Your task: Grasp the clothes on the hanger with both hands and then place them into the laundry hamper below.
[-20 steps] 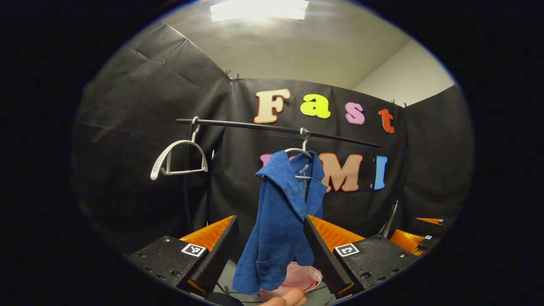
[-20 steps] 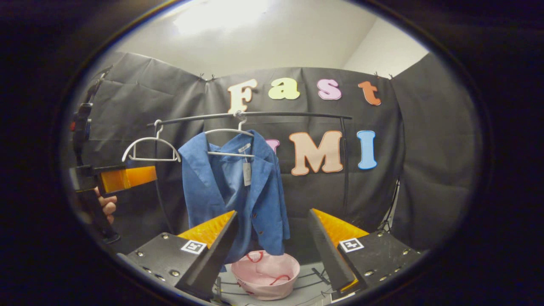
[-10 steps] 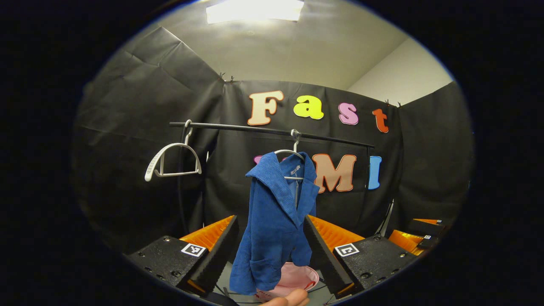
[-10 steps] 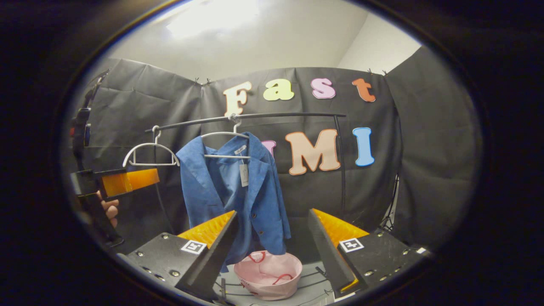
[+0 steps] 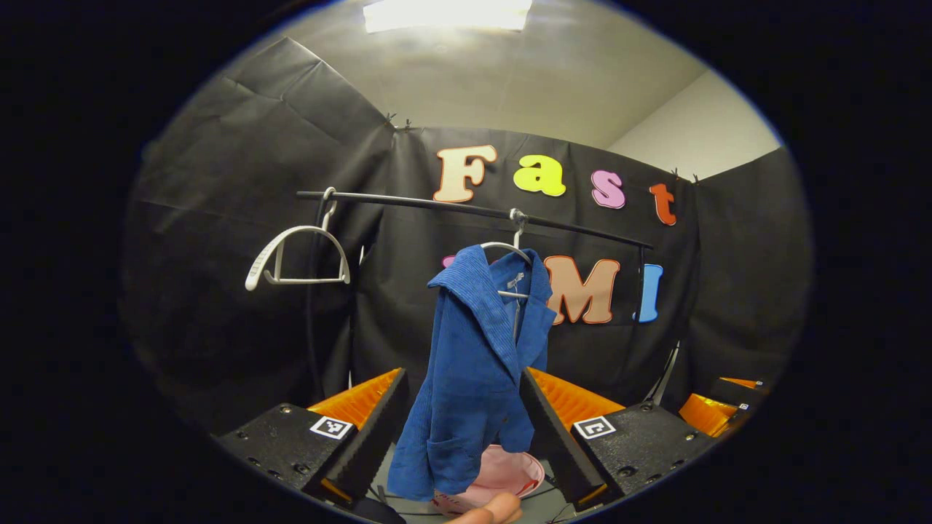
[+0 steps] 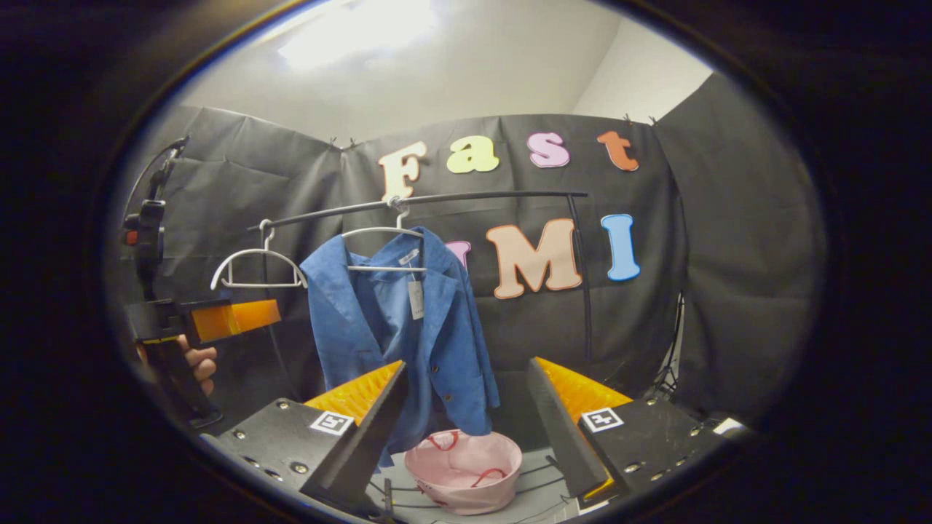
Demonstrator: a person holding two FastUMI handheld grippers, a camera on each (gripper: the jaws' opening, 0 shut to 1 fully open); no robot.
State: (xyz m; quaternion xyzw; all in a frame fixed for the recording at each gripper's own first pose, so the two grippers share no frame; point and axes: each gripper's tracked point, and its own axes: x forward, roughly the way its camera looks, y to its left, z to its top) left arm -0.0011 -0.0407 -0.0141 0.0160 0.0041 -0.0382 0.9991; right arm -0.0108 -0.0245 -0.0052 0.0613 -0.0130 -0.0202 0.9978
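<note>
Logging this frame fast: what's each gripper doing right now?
Left gripper: open, holding nothing; blue jacket hangs beyond it.
Right gripper: open, holding nothing.

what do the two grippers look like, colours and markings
Both alike: the left gripper and right gripper have black bolted bodies, each side bearing a white square tag with a black pattern. Their fingers are ribbed orange inside with black toothed edges.

Both tongs, left (image 5: pixel 460 422) and right (image 6: pixel 466 415), are held up level, fingers spread wide, gripping nothing.
</note>
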